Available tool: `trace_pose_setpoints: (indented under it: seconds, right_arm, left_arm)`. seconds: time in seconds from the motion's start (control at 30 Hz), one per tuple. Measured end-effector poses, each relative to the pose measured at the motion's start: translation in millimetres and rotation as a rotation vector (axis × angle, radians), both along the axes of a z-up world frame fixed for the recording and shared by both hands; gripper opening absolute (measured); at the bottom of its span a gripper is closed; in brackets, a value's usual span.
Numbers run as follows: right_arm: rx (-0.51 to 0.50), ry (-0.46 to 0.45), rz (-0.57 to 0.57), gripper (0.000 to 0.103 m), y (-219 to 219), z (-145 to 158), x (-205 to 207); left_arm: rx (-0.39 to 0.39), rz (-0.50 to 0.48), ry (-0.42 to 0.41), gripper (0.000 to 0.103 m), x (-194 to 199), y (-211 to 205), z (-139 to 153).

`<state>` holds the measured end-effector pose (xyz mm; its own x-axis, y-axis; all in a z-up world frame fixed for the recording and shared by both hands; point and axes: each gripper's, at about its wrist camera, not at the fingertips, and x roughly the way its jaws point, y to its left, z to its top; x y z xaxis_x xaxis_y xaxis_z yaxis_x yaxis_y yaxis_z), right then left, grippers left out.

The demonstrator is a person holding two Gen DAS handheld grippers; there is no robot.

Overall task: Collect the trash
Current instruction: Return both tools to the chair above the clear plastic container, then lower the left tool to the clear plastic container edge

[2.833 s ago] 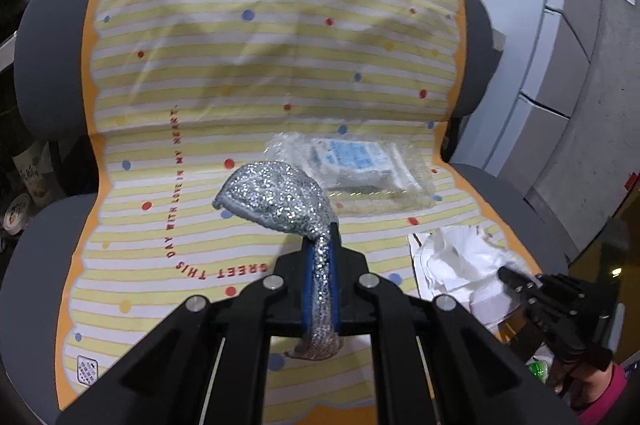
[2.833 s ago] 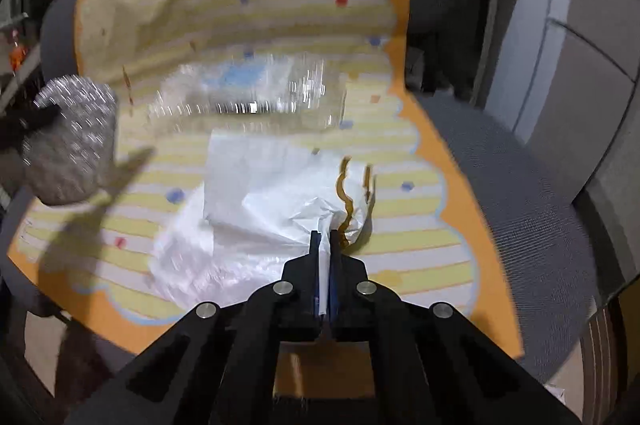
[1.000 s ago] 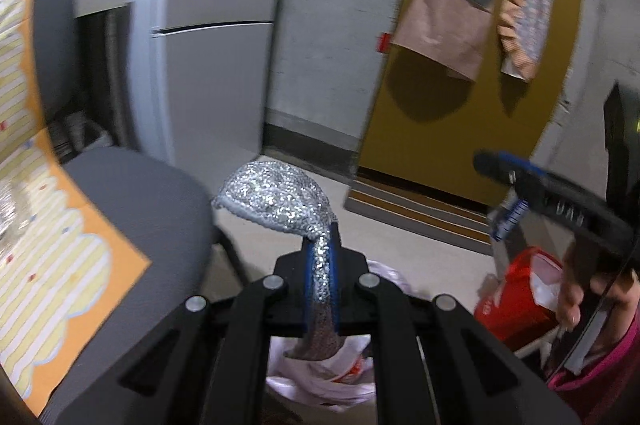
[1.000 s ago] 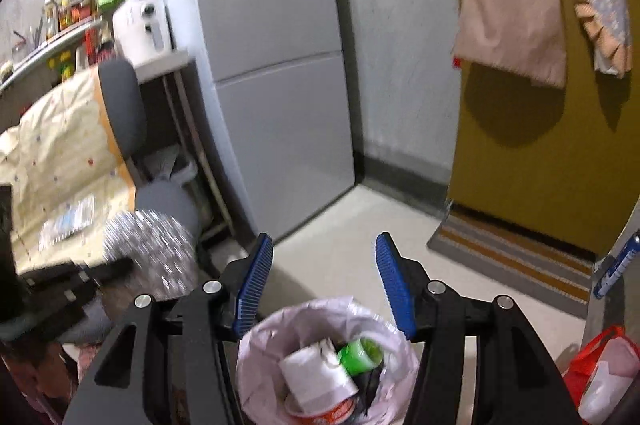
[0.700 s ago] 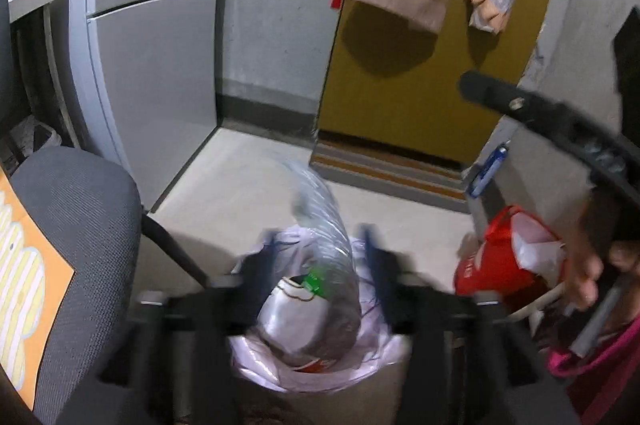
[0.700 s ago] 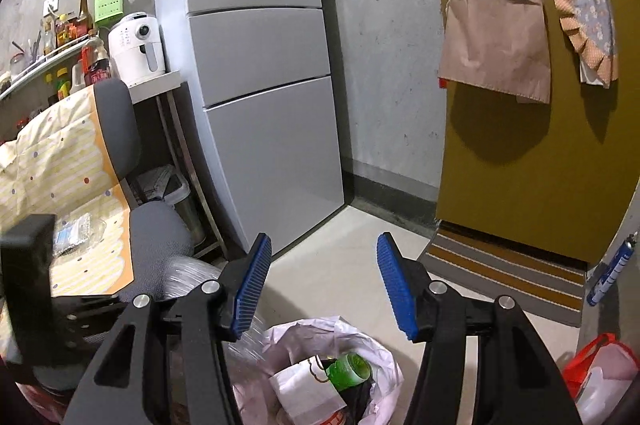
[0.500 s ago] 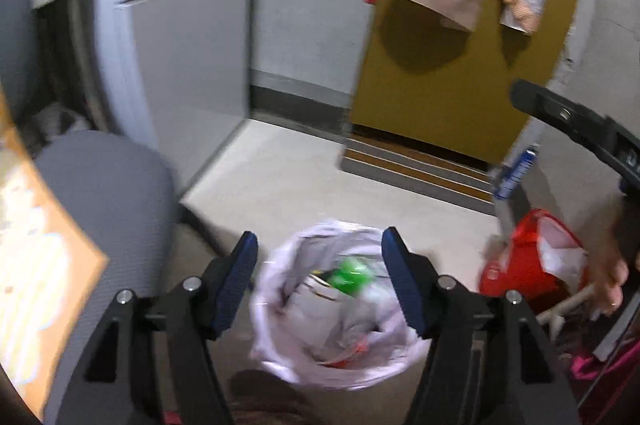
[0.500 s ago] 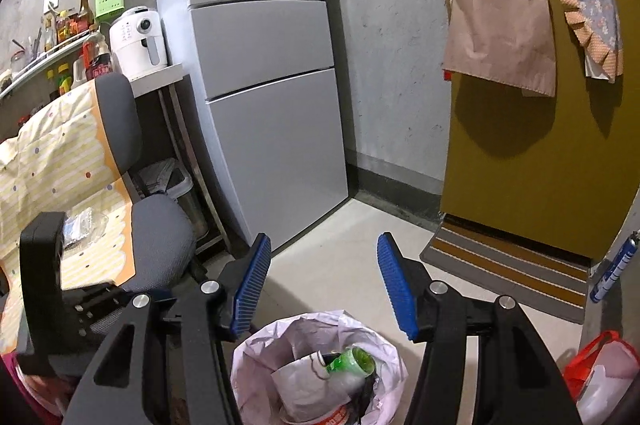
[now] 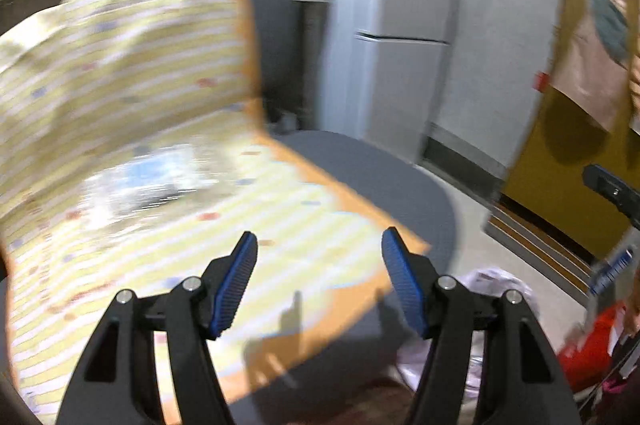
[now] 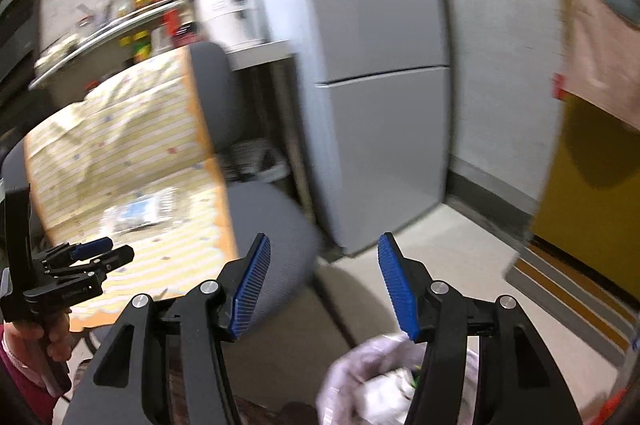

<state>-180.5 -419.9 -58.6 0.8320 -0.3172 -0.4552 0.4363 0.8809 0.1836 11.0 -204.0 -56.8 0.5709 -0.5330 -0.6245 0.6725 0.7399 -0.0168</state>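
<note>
With both sets of fingers apart and empty, we face the clear plastic wrapper lying on the chair cover; it's thin, so we could easily pinch cloth too.

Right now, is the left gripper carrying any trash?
No, the left gripper has its jaws apart with nothing between them, above the striped cover.

The left gripper gapes empty above the striped chair cover — a clear plastic wrapper lies blurred on it, the lined trash bin beside the chair.
</note>
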Motion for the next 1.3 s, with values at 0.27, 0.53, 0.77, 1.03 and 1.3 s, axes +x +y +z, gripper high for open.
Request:
trace_pose_setpoints:
  seconds: [0.27, 0.53, 0.77, 1.03, 1.3]
  right_arm:
    - [-0.015, 0.036, 0.226, 0.059, 45.8, 5.9, 121.6]
    - [0.075, 0.104, 0.402, 0.06, 75.4, -17.0, 251.0]
    - [0.169, 0.147, 0.485, 0.08, 80.4, -48.6, 342.0]
    - [0.224, 0.212, 0.517, 0.087, 74.2, -86.1, 410.3]
    - [0.402, 0.216, 0.586, 0.087, 62.8, -104.5, 424.4]
  left_arm:
    - [0.008, 0.286, -0.016, 0.065, 67.8, 98.8, 7.1]
    - [0.049, 0.448, 0.039, 0.065, 137.1, 148.2, -8.2]
    - [0.079, 0.479, 0.077, 0.065, 183.5, 146.2, -28.4]
    - [0.154, 0.465, 0.136, 0.065, 205.1, 131.9, -55.1]
    - [0.187, 0.48, 0.17, 0.065, 218.8, 124.6, -67.7]
